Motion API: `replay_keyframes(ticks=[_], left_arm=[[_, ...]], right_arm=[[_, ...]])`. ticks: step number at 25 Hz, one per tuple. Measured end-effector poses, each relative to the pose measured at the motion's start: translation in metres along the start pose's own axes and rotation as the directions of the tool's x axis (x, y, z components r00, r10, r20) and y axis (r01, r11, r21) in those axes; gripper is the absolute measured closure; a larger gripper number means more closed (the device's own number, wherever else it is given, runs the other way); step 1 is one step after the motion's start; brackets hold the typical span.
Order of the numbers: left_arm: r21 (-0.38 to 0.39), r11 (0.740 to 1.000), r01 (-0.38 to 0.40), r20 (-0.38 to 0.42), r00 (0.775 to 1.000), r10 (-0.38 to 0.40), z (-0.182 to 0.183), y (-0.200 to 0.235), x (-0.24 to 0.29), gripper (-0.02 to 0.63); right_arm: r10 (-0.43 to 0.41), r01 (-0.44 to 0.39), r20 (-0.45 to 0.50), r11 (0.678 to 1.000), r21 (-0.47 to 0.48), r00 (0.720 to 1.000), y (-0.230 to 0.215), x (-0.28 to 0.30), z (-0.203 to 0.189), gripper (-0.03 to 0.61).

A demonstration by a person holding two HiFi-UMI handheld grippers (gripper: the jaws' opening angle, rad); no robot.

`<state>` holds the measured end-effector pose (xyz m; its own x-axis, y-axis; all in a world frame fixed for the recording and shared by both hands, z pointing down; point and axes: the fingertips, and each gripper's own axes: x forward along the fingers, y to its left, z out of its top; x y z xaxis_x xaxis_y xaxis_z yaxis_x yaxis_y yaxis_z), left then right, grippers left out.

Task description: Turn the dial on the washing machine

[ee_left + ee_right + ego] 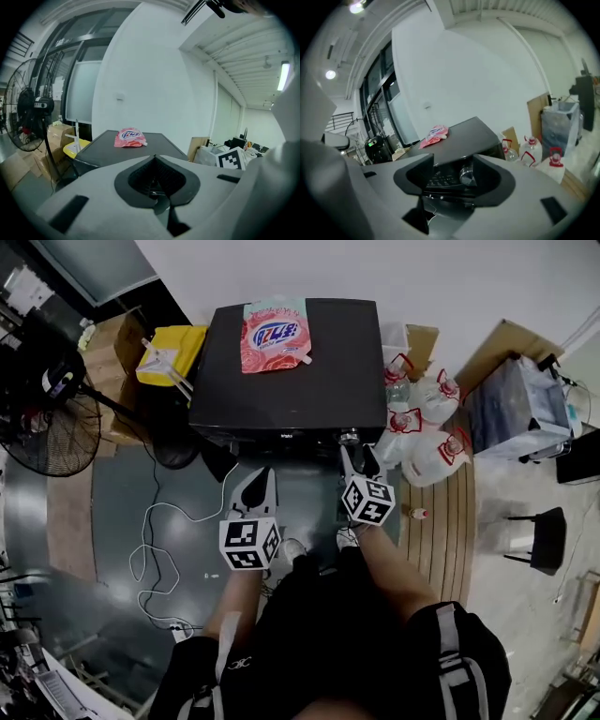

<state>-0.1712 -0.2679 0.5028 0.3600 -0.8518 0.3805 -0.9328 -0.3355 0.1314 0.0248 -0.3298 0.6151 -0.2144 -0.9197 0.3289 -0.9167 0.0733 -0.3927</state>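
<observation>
The black washing machine [300,381] stands in front of me, with a pink detergent pouch [275,336] lying on its lid. Its silver dial [350,437] sits on the front panel at the right. My right gripper [357,462] is just before the dial and stands open. In the right gripper view the dial [467,176] shows in the gap between the jaws, close to the right one, and no pad presses on it. My left gripper [258,486] hangs lower left of the machine's front, shut and empty, with its jaws [157,161] meeting.
A standing fan [52,432] and a yellow bin [169,352] are at the machine's left. Several water jugs [427,427], cardboard and a plastic crate [520,409] crowd its right. A white cable [155,549] trails over the floor at the left. A black chair [544,540] stands at the far right.
</observation>
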Motion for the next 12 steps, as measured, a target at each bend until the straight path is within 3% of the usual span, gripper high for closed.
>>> replay_keyframes(ticks=[8, 12], left_arm=[[-0.008, 1.0, -0.026, -0.033, 0.999, 0.025, -0.009, 0.038, -0.009, 0.611], [-0.014, 0.999, -0.04, -0.042, 0.998, 0.039, -0.012, 0.045, -0.015, 0.611]], right_arm=[[-0.15, 0.157, -0.083, 0.984, 0.085, 0.985, -0.039, 0.049, -0.05, 0.333], [-0.153, 0.161, -0.098, 0.983, 0.084, 0.983, -0.055, 0.064, -0.06, 0.333]])
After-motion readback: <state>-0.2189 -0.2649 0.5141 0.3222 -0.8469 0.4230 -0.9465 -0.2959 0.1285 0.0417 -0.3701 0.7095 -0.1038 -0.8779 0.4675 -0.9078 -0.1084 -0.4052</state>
